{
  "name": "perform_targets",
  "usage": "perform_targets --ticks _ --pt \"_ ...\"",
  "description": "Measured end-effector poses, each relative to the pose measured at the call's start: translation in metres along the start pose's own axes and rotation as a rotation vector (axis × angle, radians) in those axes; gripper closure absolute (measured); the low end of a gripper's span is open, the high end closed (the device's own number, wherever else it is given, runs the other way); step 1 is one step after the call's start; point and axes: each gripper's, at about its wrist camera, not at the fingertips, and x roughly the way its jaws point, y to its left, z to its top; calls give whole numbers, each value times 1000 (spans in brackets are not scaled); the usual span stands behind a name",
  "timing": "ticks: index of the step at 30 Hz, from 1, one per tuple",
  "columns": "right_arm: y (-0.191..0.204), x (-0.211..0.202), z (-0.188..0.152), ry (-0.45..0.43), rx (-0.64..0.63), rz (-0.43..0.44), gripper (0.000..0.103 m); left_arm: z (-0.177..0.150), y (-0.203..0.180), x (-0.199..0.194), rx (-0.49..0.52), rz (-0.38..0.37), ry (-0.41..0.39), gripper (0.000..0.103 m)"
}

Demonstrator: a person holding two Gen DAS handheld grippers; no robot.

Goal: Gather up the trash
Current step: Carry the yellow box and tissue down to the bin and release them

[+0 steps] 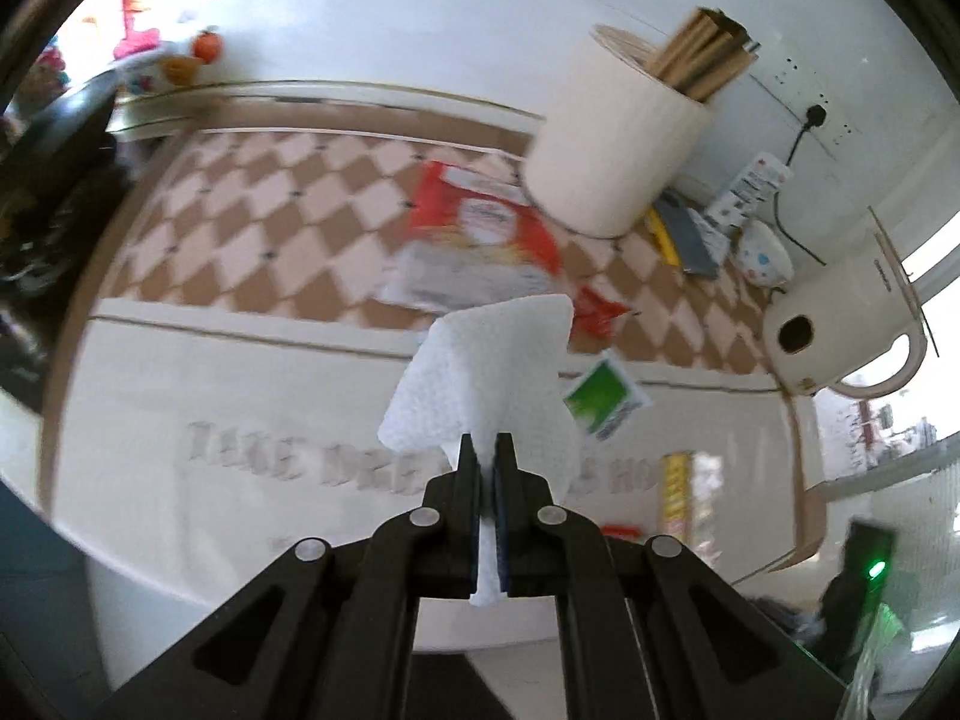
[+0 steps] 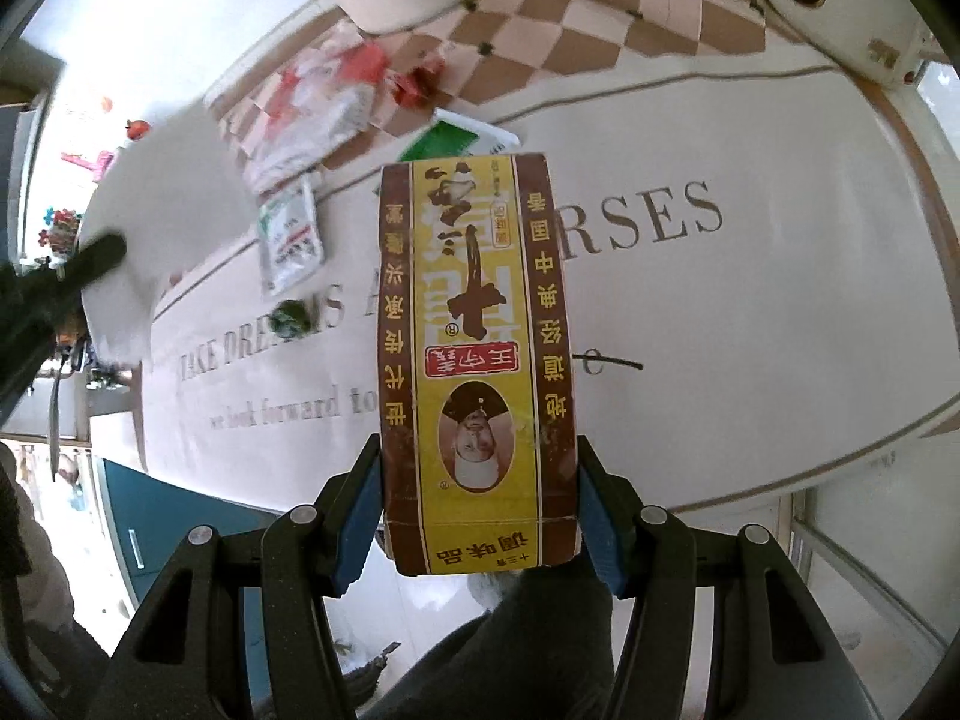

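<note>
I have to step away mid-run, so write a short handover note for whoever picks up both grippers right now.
Left gripper: shut on a white crumpled paper tissue, lifted above the table.
Right gripper: shut on a yellow-and-brown cardboard seasoning box, also lifted.
Still on the white tablecloth: red-and-white plastic bag, small red wrapper, green-and-white sachet, second green-and-white sachet, dark green crumpled scrap.
No bin is in view. Drop both held items, then collect the rest.

- The right gripper [image 2: 480,483] clamps a yellow-and-brown seasoning box [image 2: 477,354] between its blue pads [image 2: 359,516].
- Beyond its far end: green sachet [image 2: 453,141].
- Ahead-left: white-green packet [image 2: 291,237].
</note>
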Motion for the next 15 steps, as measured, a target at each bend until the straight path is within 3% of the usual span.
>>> perform_targets --ticks 8,12,15 --pt "64 -14 -52 -20 -114 13 43 -80 93 -59 -30 48 15 102" --pt "110 -2 -107 -10 -166 27 43 -139 154 -76 -56 49 61 102" --pt "142 22 -161 25 -179 29 43 -188 204 -65 -77 52 133 101"
